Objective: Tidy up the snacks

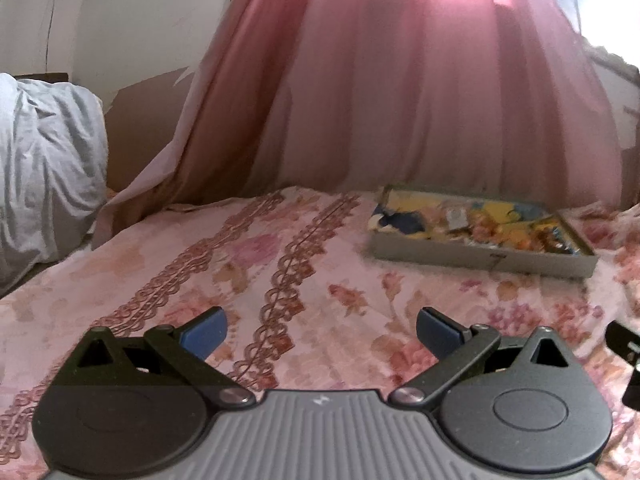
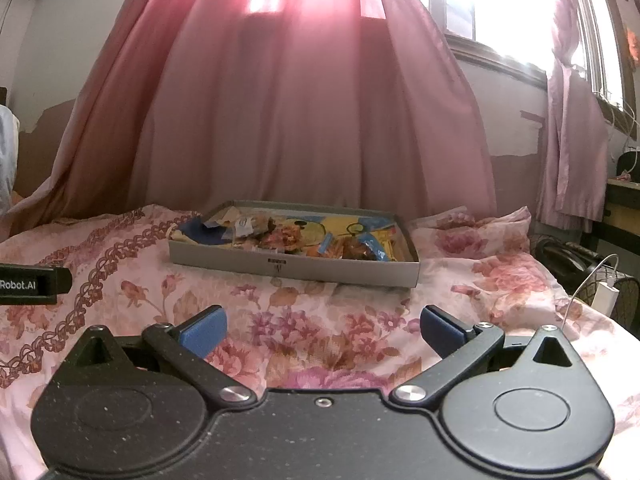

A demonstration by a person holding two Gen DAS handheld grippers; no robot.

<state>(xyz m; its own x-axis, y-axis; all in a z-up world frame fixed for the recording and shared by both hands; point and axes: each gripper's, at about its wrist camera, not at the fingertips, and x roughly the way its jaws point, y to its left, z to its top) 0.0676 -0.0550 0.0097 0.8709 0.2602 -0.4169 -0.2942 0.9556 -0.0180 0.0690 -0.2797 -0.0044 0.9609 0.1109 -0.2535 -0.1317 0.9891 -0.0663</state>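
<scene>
Grippers over a bed, seen along their own fingers. Left gripper [image 1: 322,334]: jaws spread wide, blue pads [image 1: 204,336] well apart, nothing between them; only the floral bedsheet [image 1: 168,264] lies below the gap. Right gripper [image 2: 322,334]: same posture, jaws wide apart and empty, blue pads [image 2: 440,334] over a pink flower print of the bedsheet [image 2: 500,280].

Box [image 1: 480,258]: a shallow grey tray-like carton resting on the bedsheet. In the left wrist view it sits at 2 o'clock from the gripper, well apart from the fingertips. In the right wrist view the box [image 2: 296,266] lies at 12 o'clock, slightly toward 11, nearer than in the left view but still clear of the pads. Snacks [image 2: 304,238]: a loose heap of small wrappers in yellow, blue and orange fills the box; single items are too blurred to name. In the left view the snacks [image 1: 492,226] spread from the box's middle to its right end.

Curtain [image 2: 280,100]: pink, hanging behind the box and reaching the bed's far edge, backlit by a window [image 2: 512,8] at 1 o'clock. Cloth [image 1: 44,176]: a pale blue bundle at 9 o'clock in the left view. Cable [image 2: 584,284]: white, with a charger block, at the bed's right edge at 3 o'clock. A black part of the left gripper shows at 9 o'clock in the right view.
</scene>
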